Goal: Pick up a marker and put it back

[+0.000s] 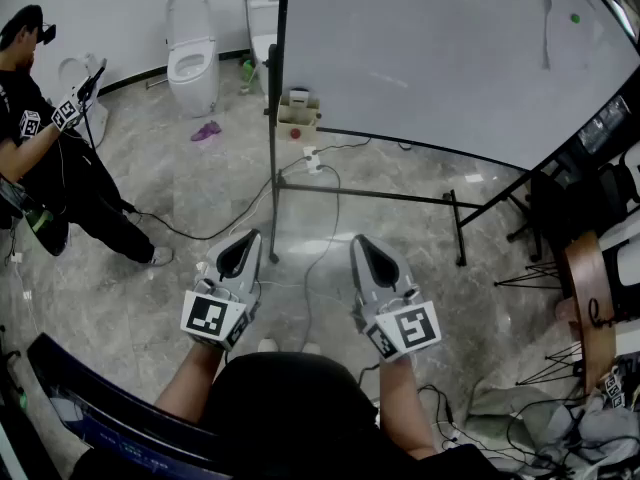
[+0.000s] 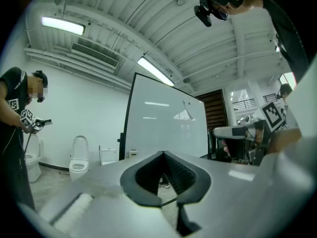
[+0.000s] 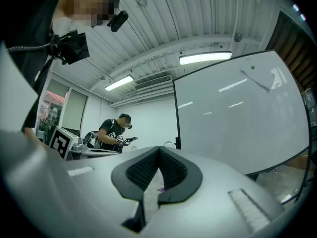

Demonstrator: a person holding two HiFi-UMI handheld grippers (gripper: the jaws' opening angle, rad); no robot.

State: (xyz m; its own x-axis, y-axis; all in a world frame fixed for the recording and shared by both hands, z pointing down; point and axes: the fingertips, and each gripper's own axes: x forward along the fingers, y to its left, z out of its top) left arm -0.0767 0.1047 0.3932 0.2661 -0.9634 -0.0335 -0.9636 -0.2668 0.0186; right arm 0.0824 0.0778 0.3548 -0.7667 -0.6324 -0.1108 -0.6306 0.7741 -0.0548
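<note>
I make out no marker in any view. The whiteboard [image 1: 440, 58] stands on its black frame ahead of me, with a green dot [image 1: 574, 18] near its top right corner. My left gripper [image 1: 248, 236] is held low in front of my body, shut and empty, pointing at the floor before the board's left post. My right gripper [image 1: 358, 240] is level with it, about a hand's width to the right, also shut with nothing held. The left gripper [image 2: 163, 153] faces the whiteboard [image 2: 168, 123] in its own view. The right gripper [image 3: 159, 148] shows jaw tips meeting before the whiteboard [image 3: 237, 113].
A small box [image 1: 298, 115] sits at the foot of the board's left post, with a power strip [image 1: 312, 158] and cables on the floor. Another person [image 1: 40, 128] with grippers stands at the left. A toilet [image 1: 190, 53] is behind, and chairs [image 1: 590, 298] crowd the right.
</note>
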